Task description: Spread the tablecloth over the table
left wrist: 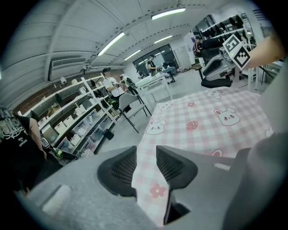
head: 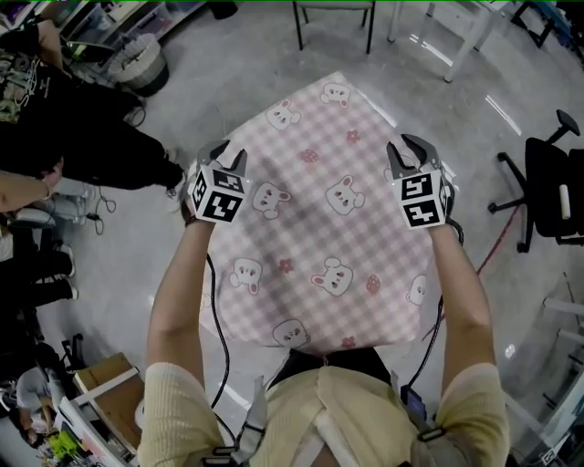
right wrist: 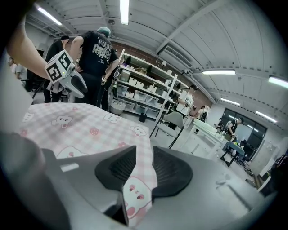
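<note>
The left tool (head: pixel 228 157) and right tool (head: pixel 409 153) each pinch an edge of the bunny tablecloth (head: pixel 319 228), which hides what's underneath.

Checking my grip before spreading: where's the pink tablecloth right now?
Head view, centre: the tablecloth spans between the left gripper and the right gripper, one side edge pinched in each, a chair beyond its far end.

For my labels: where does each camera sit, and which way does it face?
Head view: on the head, steeply down at the pink checked bunny-print tablecloth; both forearms, left tongs, right tongs.
Left gripper view: on left tongs, across the tablecloth; own jaws pinching it.
Right gripper view: on right tongs, likewise.
Shared: each gripper view shows the other tongs.
</note>
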`<state>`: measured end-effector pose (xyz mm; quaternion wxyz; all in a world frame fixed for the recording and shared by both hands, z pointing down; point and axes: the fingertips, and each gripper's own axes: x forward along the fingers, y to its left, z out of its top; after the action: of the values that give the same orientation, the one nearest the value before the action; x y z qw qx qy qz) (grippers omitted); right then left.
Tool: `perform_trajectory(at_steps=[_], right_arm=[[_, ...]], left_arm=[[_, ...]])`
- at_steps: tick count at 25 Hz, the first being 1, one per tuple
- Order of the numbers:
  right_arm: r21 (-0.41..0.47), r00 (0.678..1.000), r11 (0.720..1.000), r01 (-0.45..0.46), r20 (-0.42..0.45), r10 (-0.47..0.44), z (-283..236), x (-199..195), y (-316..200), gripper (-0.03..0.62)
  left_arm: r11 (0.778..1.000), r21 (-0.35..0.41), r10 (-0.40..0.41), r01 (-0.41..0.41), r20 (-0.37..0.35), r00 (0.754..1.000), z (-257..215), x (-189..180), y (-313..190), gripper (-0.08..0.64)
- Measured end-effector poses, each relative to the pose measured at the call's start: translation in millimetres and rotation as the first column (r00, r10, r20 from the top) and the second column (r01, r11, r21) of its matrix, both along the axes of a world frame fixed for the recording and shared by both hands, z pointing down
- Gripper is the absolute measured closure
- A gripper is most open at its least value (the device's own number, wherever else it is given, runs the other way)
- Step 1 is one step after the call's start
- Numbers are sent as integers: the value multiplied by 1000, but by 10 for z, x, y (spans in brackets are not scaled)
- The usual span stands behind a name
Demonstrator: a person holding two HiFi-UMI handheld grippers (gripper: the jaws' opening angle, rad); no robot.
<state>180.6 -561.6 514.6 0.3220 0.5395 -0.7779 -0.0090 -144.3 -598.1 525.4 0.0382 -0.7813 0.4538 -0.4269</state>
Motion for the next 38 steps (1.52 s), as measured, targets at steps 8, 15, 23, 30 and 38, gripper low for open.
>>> perform_trajectory(at_steps=[8,15,23,30,38], right_arm=[[9,1000,1000,-2,25,2,-301,-168,555,522],[11,999,1000,14,34,-14,-482,-352,976,537],[25,997,1000,12,79,-14,-655,-595,1417,583],[29,995,999,22,92,-25,-723,-675,1711,588],[27,995,1000,5,97,-7,-727,-704,2028,589]], left_arm=[[1000,-21,-15,13,-68,998,-189,-153,586,482],[1000,-9,-10,9,-115,993,-426,-218,1078,494],[1000,13,-18,20,-198,980,-762,-217,1556,512],[999,24,-28,35,-244,969,-892,-133,1812,546],[999,-4,-50,51,-298,953,-831,-178,2195,554]])
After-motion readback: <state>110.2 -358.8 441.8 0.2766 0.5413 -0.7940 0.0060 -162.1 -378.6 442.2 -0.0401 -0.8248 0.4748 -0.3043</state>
